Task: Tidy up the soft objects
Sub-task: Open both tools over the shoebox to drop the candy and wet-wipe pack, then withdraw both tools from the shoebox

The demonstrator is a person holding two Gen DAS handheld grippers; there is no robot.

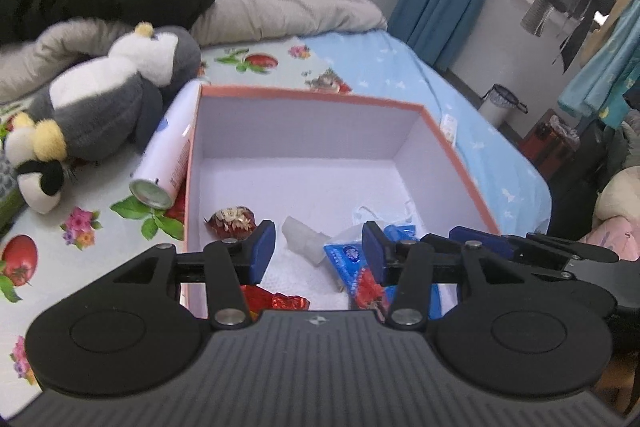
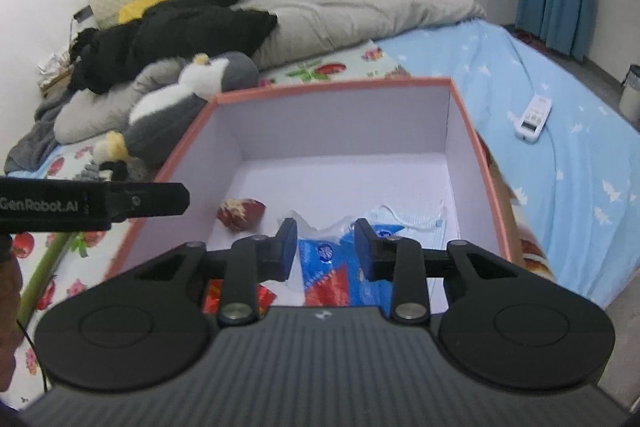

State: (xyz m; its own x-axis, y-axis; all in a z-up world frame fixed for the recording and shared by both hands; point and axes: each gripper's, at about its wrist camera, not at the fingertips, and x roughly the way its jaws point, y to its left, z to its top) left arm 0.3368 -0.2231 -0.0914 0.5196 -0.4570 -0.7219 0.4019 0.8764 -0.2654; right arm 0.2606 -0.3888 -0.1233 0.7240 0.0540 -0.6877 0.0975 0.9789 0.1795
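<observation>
— So where's the grey-and-white plush penguin (image 1: pixel 116 99)?
— Lying on the bed (image 1: pixel 420 75), just left of the pink-rimmed white cardboard box (image 1: pixel 312 123).
— And the fingers?
— Left gripper (image 1: pixel 319 254) stands half-open and empty over the box; right gripper (image 2: pixel 326 250) parted narrowly, empty, above a blue tissue packet (image 2: pixel 320 263).

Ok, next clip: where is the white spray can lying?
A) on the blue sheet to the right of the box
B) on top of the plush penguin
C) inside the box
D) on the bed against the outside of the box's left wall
D: the spray can lies on the fruit-print sheet against the outside of the box's left wall, next to the plush penguin.
</observation>
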